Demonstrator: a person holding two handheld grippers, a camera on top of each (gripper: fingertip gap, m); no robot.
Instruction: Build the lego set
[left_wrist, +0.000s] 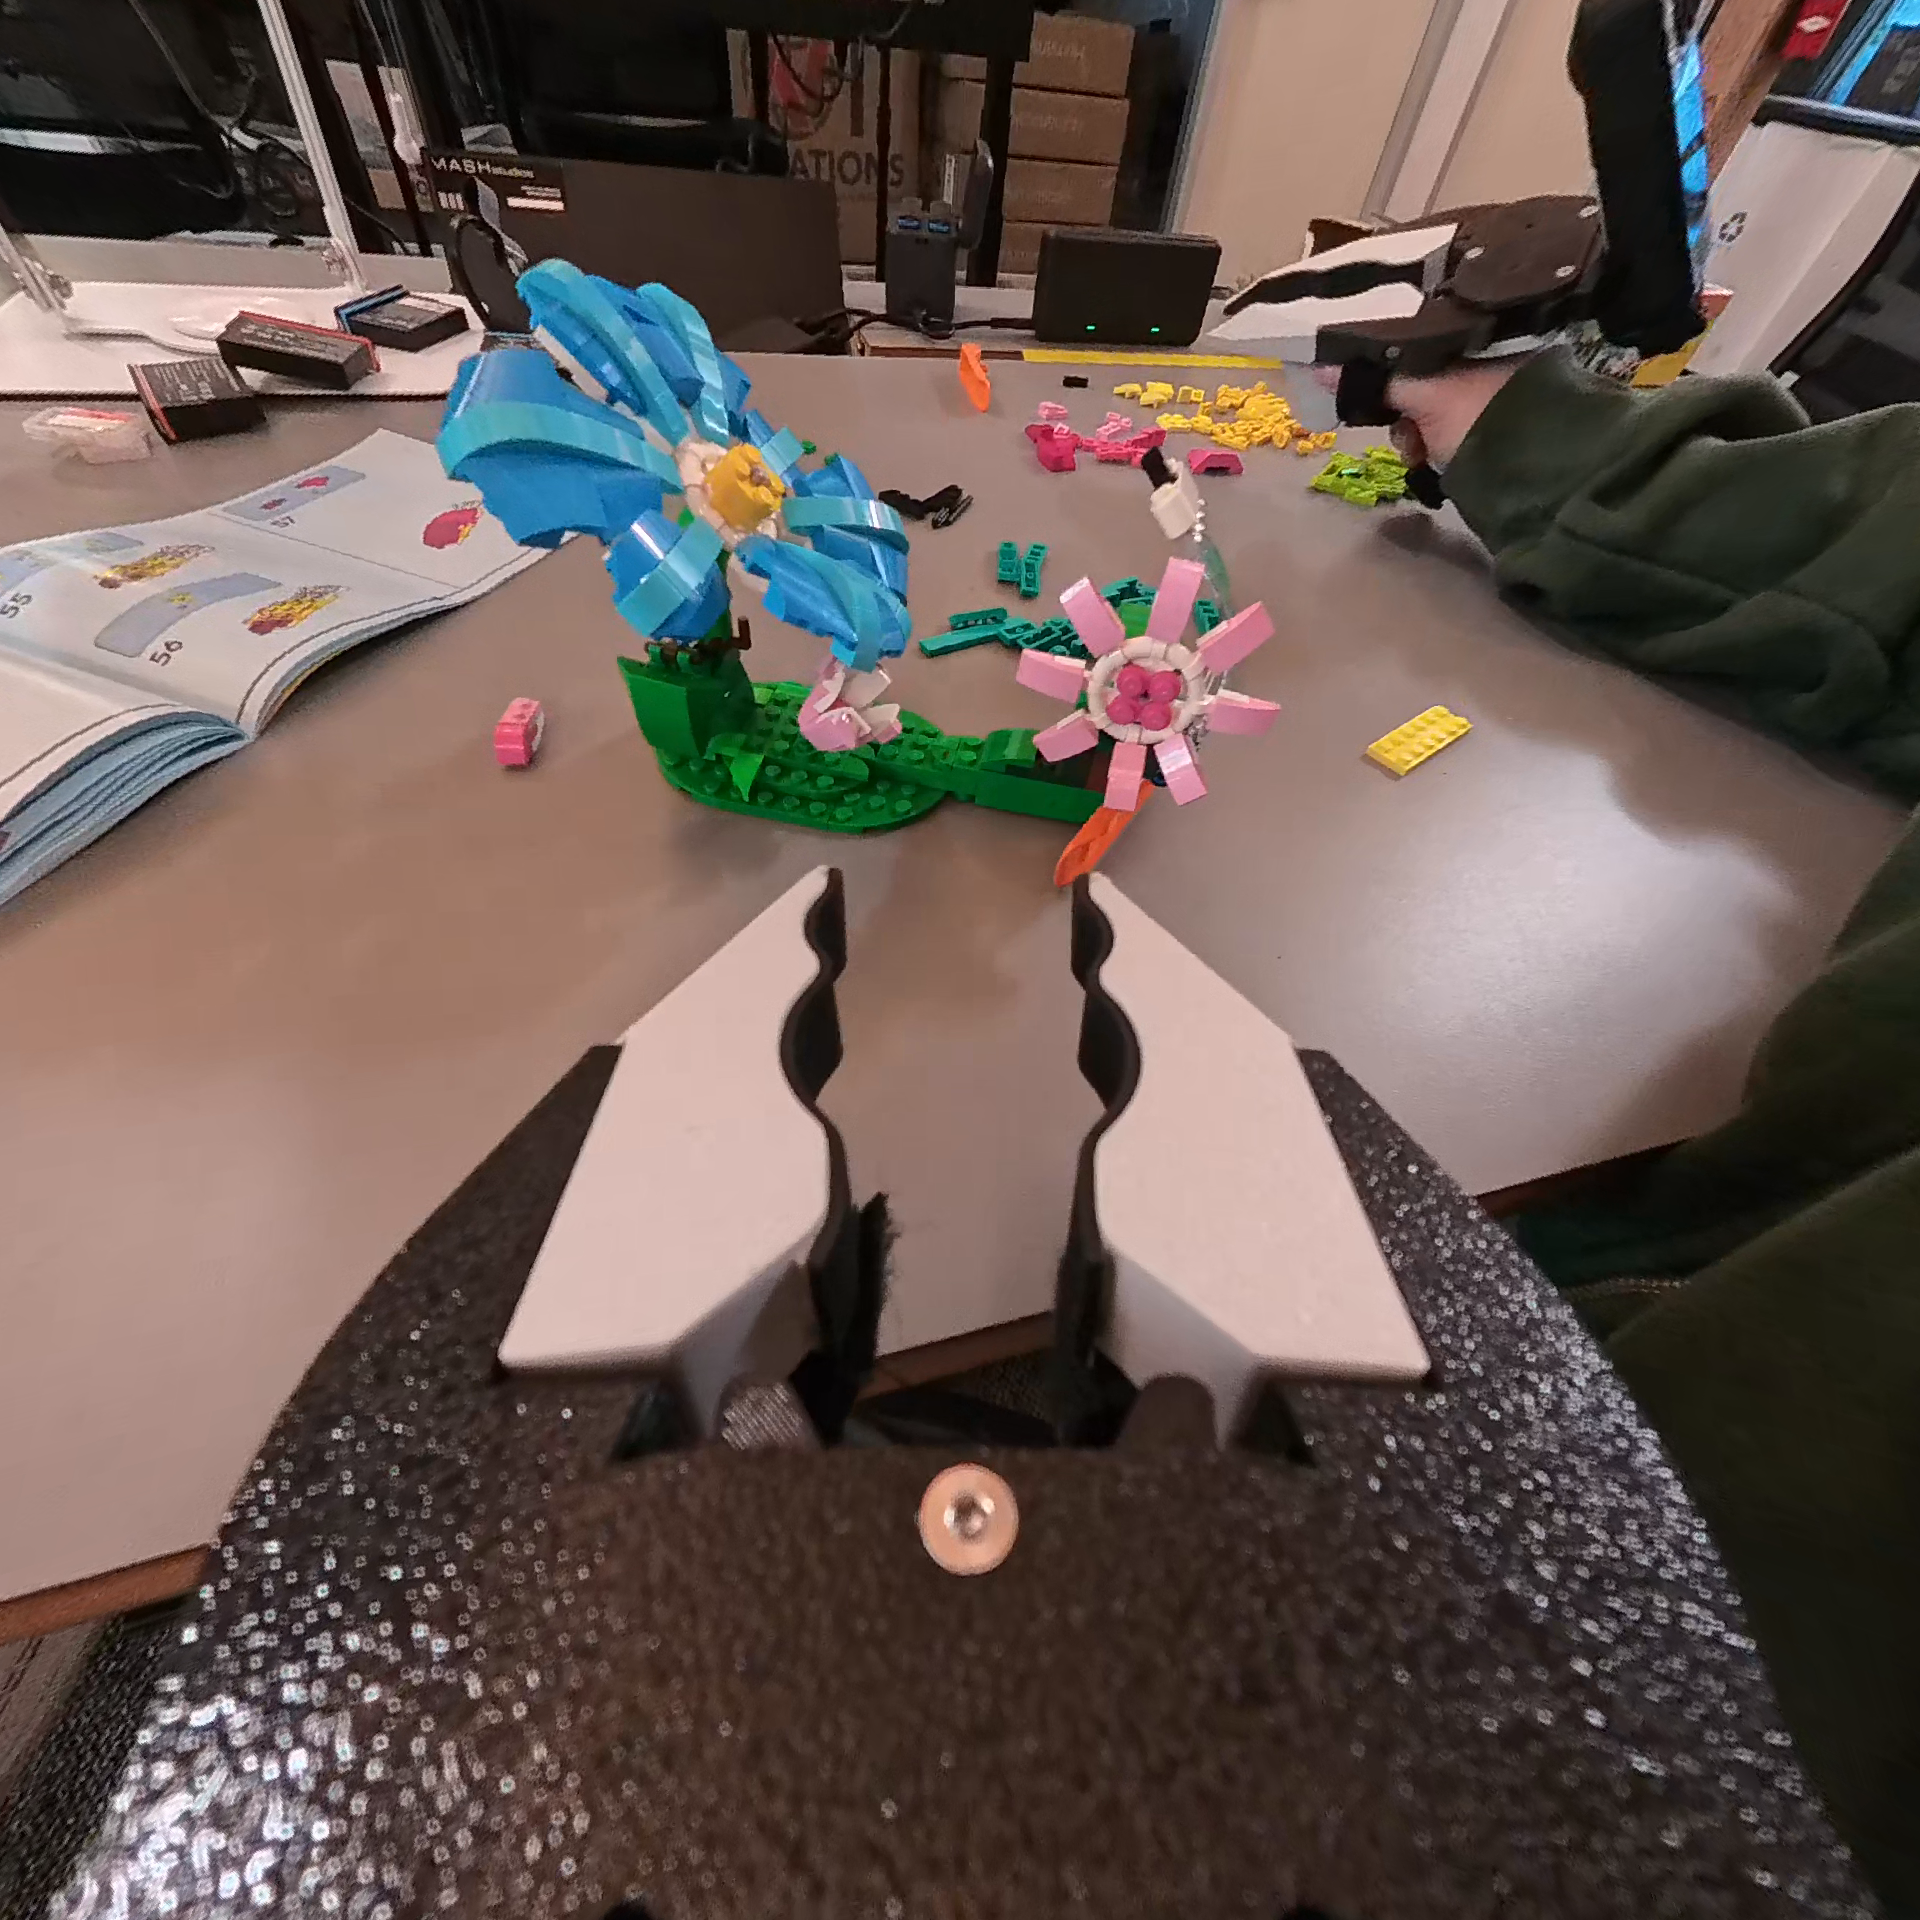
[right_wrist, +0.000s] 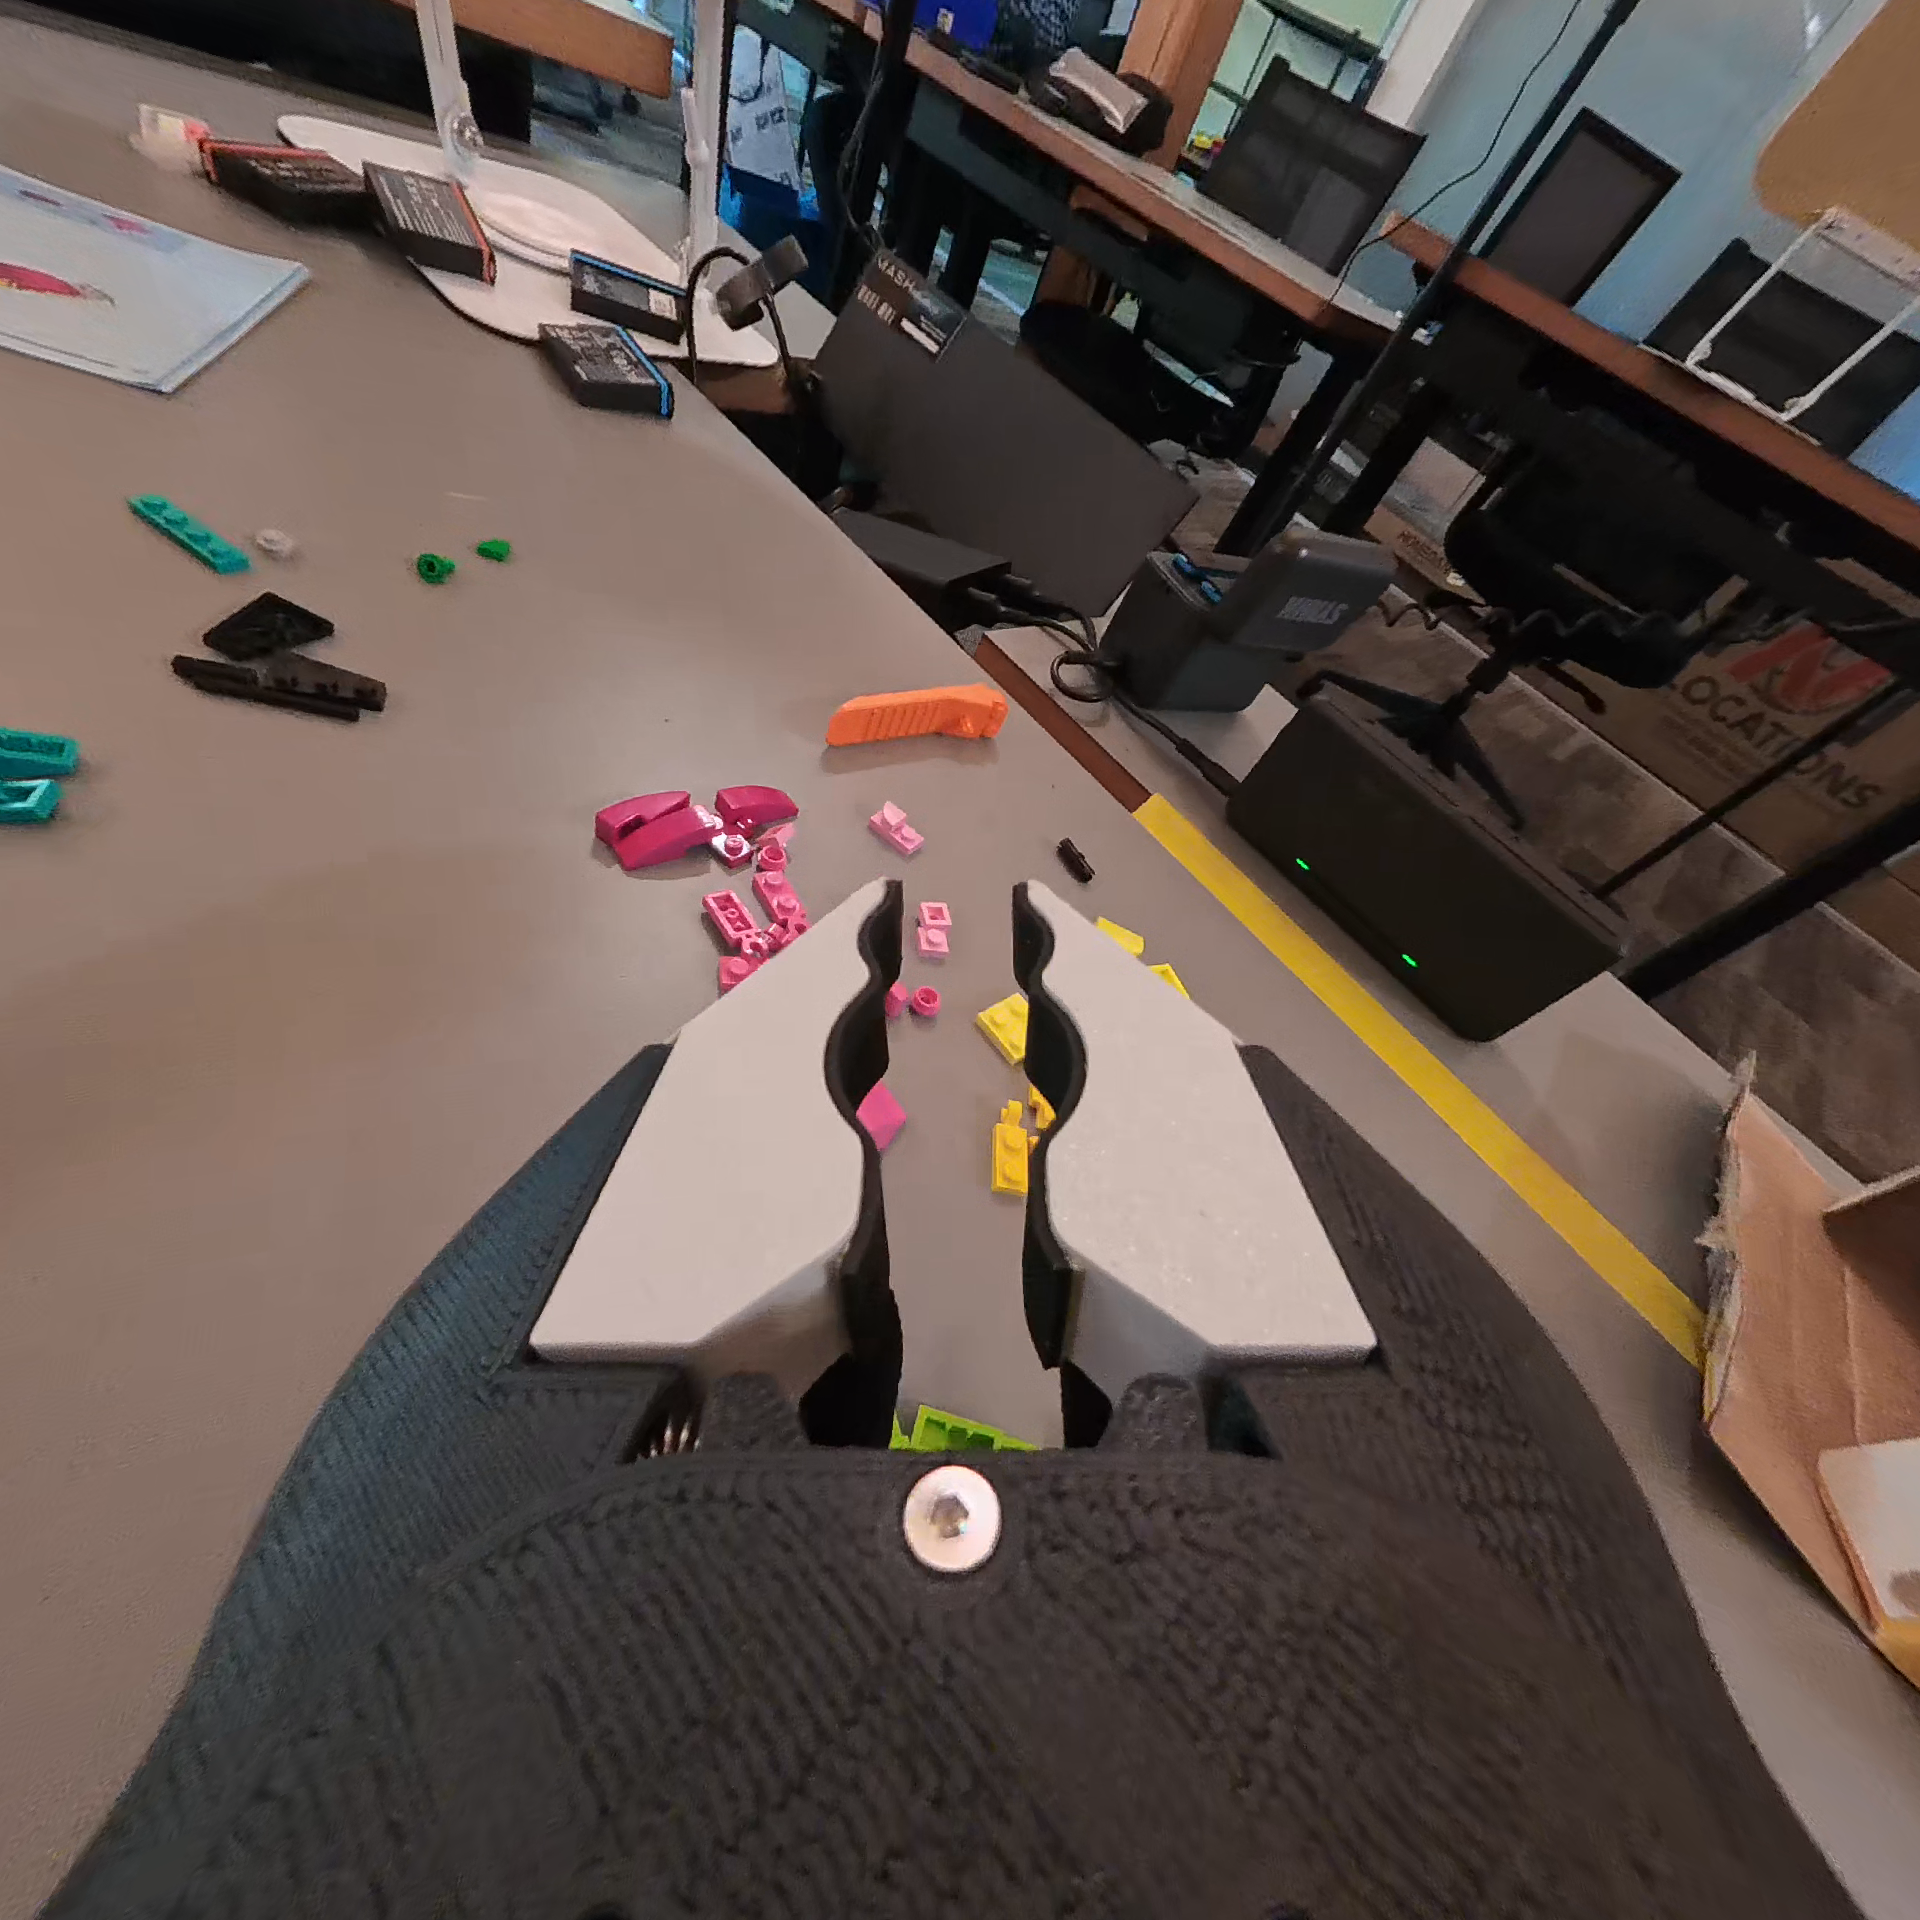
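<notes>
A lego model stands mid-table on a green base (left_wrist: 821, 774): a big blue flower (left_wrist: 665, 468) and a pink flower (left_wrist: 1143, 686). My left gripper (left_wrist: 956, 894) is open and empty, just in front of the base. My right gripper (right_wrist: 956, 904) is open and empty, low over loose pink pieces (right_wrist: 932, 928) and yellow pieces (right_wrist: 1006, 1023). It also shows in the left wrist view (left_wrist: 1340, 312), at the far right above the yellow pile (left_wrist: 1236, 410). Magenta pieces (right_wrist: 665, 826) lie left of its fingers.
An open instruction booklet (left_wrist: 187, 634) lies at the left. An orange brick separator (right_wrist: 914, 715), black pieces (right_wrist: 275, 655) and teal pieces (left_wrist: 987, 629) lie about. A yellow plate (left_wrist: 1418, 740) and a pink brick (left_wrist: 517, 730) lie alone. The table edge has yellow tape (right_wrist: 1403, 1060). A cardboard box (right_wrist: 1808, 1351) is at the right. About 12 cm separates my right fingertips from the orange brick separator (right_wrist: 914, 715).
</notes>
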